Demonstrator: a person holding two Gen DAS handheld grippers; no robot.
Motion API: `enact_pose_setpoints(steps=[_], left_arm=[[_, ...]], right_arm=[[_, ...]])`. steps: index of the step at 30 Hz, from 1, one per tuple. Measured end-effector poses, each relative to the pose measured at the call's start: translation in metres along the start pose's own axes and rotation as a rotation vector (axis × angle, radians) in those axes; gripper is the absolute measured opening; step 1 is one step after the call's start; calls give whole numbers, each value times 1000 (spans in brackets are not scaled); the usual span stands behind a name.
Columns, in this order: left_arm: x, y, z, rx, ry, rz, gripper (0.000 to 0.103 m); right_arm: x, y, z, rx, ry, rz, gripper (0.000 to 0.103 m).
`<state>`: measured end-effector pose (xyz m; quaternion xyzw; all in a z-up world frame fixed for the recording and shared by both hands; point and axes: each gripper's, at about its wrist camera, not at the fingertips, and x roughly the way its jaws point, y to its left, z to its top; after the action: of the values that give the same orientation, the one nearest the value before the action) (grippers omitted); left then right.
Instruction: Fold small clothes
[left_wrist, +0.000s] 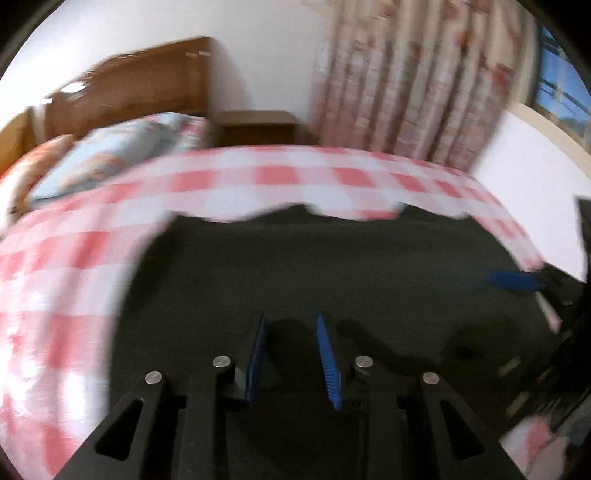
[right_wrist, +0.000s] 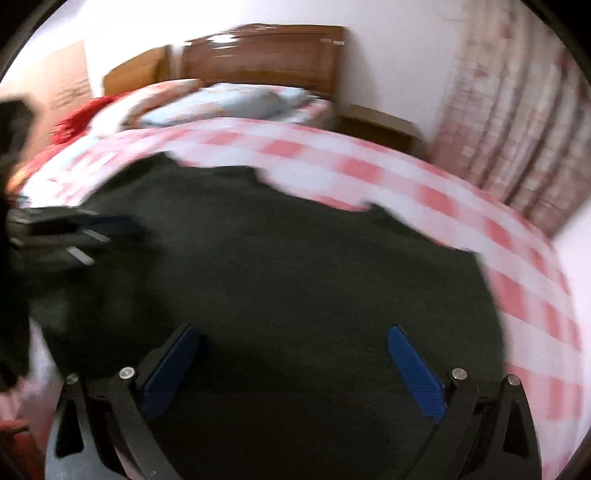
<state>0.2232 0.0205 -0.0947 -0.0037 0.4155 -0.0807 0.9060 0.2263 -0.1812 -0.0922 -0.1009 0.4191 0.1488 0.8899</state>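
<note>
A dark garment (left_wrist: 332, 266) lies spread flat on the pink and white checked bed cover (left_wrist: 236, 184). My left gripper (left_wrist: 291, 319) hovers over the garment's near part, blue pads a narrow gap apart, and I see nothing between them. In the right wrist view the same garment (right_wrist: 277, 258) fills the middle. My right gripper (right_wrist: 293, 328) stands wide open above it, holding nothing. The right gripper's blue pad (left_wrist: 511, 280) shows at the garment's right edge in the left wrist view. The left gripper (right_wrist: 74, 229) appears blurred at the left of the right wrist view.
A light blue pillow (left_wrist: 122, 155) and a wooden headboard (left_wrist: 140, 88) lie at the bed's far end, with a nightstand (left_wrist: 258, 127) beside it. A flowered curtain (left_wrist: 417, 85) hangs behind the bed. Red cloth (right_wrist: 79, 118) lies at the far left.
</note>
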Motion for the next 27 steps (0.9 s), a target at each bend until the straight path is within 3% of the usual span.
enact_pose_setpoints(steps=[2,3,4,8,10,13,16,18,20,24,27], left_arm=[[-2,30,-6,-55,1,7,27],[-4,41,-9,-74,-17,-29,18],[-7,49,-13,-91,-31,-53,18],[-12,35,-14,-81,-34,4,18],[-20,15,-12,-72,-35,-53,19],[-37,-31,-18,31,-53,-128,20],[-33,-62,-30,122,-28,-127,21],[-23,-69,-40,149,4,-97,21],[-29,-64,-44,163,-29,-92,25],[-41,-20,-50,85,-50,-22,25],[-58,17,-66,1,-83,-70,23]], right_arm=[[-4,-30,-11,80,8,-30,103],[-8,-45,-18,112,4,-48,103],[-10,-55,-23,139,5,-68,103],[-14,-73,-33,281,27,-66,103],[-22,-52,-26,233,-14,-78,103],[-37,4,-17,97,-87,5,103],[-31,55,-19,-62,-75,82,103],[-15,72,-25,-131,-38,71,103],[-17,61,-31,-86,-53,112,103],[-28,17,-40,-5,-44,58,103],[-40,-8,-59,79,-51,50,103]])
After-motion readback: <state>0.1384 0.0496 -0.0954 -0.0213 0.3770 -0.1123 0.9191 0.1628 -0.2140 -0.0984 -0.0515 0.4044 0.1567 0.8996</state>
